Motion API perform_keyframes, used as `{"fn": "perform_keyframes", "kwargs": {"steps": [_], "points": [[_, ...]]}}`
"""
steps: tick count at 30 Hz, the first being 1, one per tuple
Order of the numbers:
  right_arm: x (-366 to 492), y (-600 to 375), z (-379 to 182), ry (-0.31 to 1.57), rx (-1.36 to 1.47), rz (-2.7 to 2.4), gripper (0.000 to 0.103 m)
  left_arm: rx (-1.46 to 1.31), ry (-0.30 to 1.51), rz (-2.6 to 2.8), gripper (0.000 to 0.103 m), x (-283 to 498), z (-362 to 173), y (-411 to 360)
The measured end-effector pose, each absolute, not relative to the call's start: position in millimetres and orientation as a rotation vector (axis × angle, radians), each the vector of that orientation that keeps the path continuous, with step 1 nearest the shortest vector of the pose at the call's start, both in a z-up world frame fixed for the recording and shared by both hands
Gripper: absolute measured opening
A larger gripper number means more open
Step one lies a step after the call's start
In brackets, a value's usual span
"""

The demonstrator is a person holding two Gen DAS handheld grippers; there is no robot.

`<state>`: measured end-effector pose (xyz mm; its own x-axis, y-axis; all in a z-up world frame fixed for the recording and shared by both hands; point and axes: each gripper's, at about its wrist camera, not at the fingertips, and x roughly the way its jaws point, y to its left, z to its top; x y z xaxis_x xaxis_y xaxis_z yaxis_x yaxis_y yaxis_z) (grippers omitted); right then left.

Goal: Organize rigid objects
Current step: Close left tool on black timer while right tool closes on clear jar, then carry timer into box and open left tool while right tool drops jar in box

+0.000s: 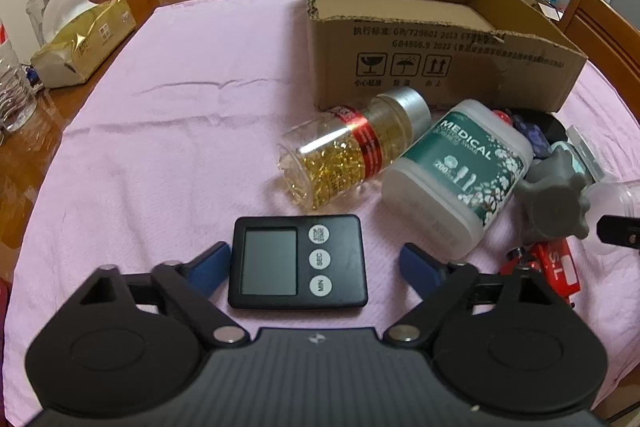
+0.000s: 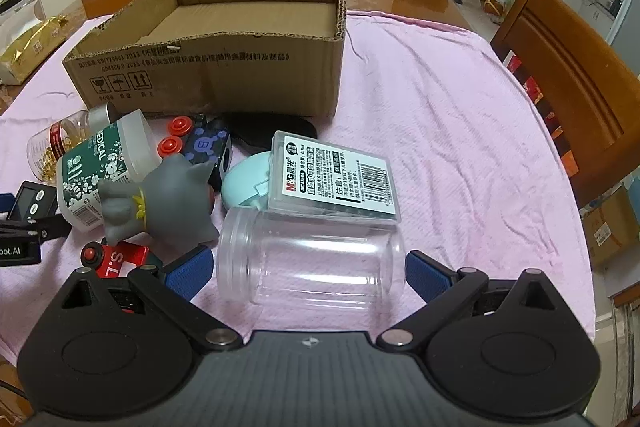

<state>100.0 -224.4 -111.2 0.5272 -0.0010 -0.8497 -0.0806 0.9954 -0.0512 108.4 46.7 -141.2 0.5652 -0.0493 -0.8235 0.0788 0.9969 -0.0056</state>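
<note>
Pink cloth (image 1: pixel 160 147) bears clutter awaiting the empty box (image 1: pixel 440 67). Timer (image 1: pixel 298 263) is straddled by spread left gripper (image 1: pixel 314 265); jar (image 2: pixel 312 263) by spread right gripper (image 2: pixel 308 273), neither yet pinched.

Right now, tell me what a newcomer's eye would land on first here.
The open cardboard box at the back of the pink cloth, with a jumble of small things piled in front of it. Nearest, a black timer lies between the left gripper's fingers, and a clear jar on its side between the right gripper's.
</note>
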Motion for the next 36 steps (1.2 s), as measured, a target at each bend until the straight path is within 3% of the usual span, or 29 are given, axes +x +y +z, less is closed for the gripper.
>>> {"fn": "perform_keyframes", "kwargs": {"steps": [5, 8, 21, 36], "points": [[103.2, -222.0, -112.4, 1.027, -0.084, 0.055, 0.102, 0.033, 0.980, -0.077, 0.070, 112.6, -137.2, 50.0], [104.3, -220.8, -112.2, 1.031, -0.092, 0.056, 0.095, 0.045, 0.988, -0.093, 0.070, 113.7, -136.6, 49.7], [107.1, -223.4, -101.6, 1.052, -0.118, 0.090, 0.095, 0.119, 1.029, -0.189, 0.069, 115.4, -121.1, 49.9], [112.1, -227.8, -41.8, 1.002, -0.220, 0.283, 0.095, 0.240, 0.921, -0.399, 0.069, 136.6, -30.1, 25.0]]}}
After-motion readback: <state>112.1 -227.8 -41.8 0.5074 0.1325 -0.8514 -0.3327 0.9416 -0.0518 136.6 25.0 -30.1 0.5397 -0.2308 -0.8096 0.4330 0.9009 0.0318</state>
